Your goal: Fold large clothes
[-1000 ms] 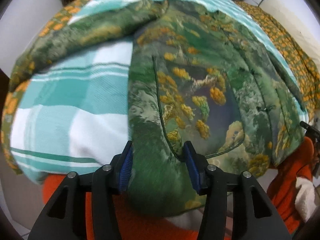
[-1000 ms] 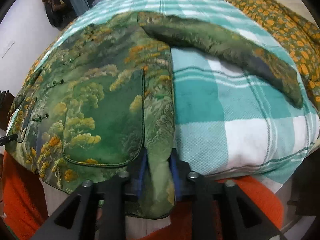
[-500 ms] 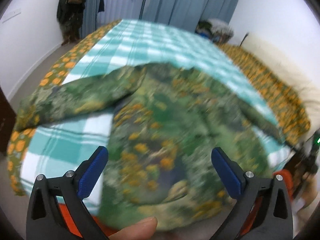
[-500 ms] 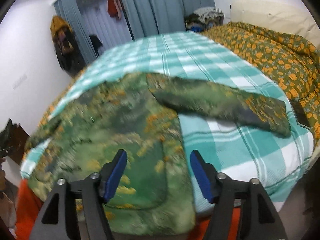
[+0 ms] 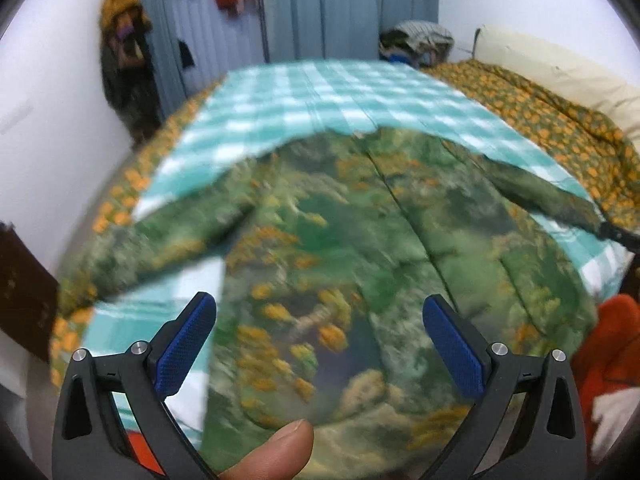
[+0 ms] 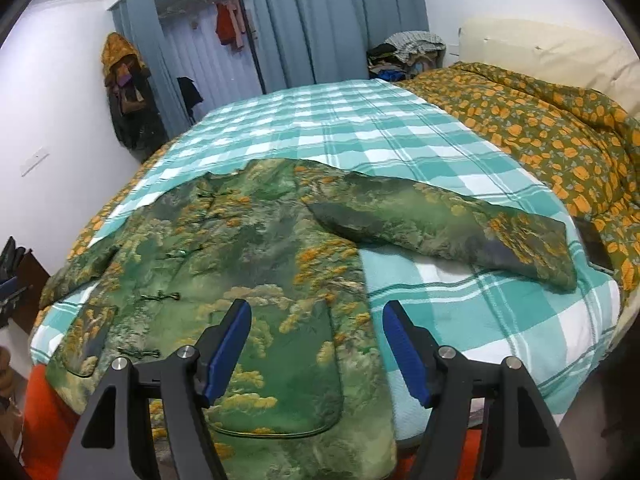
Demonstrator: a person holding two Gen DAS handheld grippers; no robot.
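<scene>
A large green jacket with yellow-orange tree print (image 6: pixel 256 264) lies spread flat on a teal and white checked bed cover (image 6: pixel 360 136). Its right sleeve (image 6: pixel 460 224) stretches out to the right, and its left sleeve (image 5: pixel 152 240) stretches out to the left. The jacket (image 5: pixel 360 248) fills the left wrist view. My left gripper (image 5: pixel 320 344) is open and empty above the jacket's hem. My right gripper (image 6: pixel 316 344) is open and empty above the hem by a front pocket (image 6: pixel 288 396). A thumb (image 5: pixel 276 452) shows at the bottom of the left wrist view.
A yellow-flowered green quilt (image 6: pixel 540 136) and cream pillows (image 6: pixel 552 52) lie on the bed's right side. An orange blanket (image 5: pixel 612 344) hangs below the bed's near edge. Blue curtains (image 6: pixel 340 20), hung clothes (image 6: pixel 124 88) and a clothes pile (image 6: pixel 408 52) stand at the back.
Both grippers have let go of the jacket's hem, opened wide and pulled back and up from the bed. The jacket now lies flat.
</scene>
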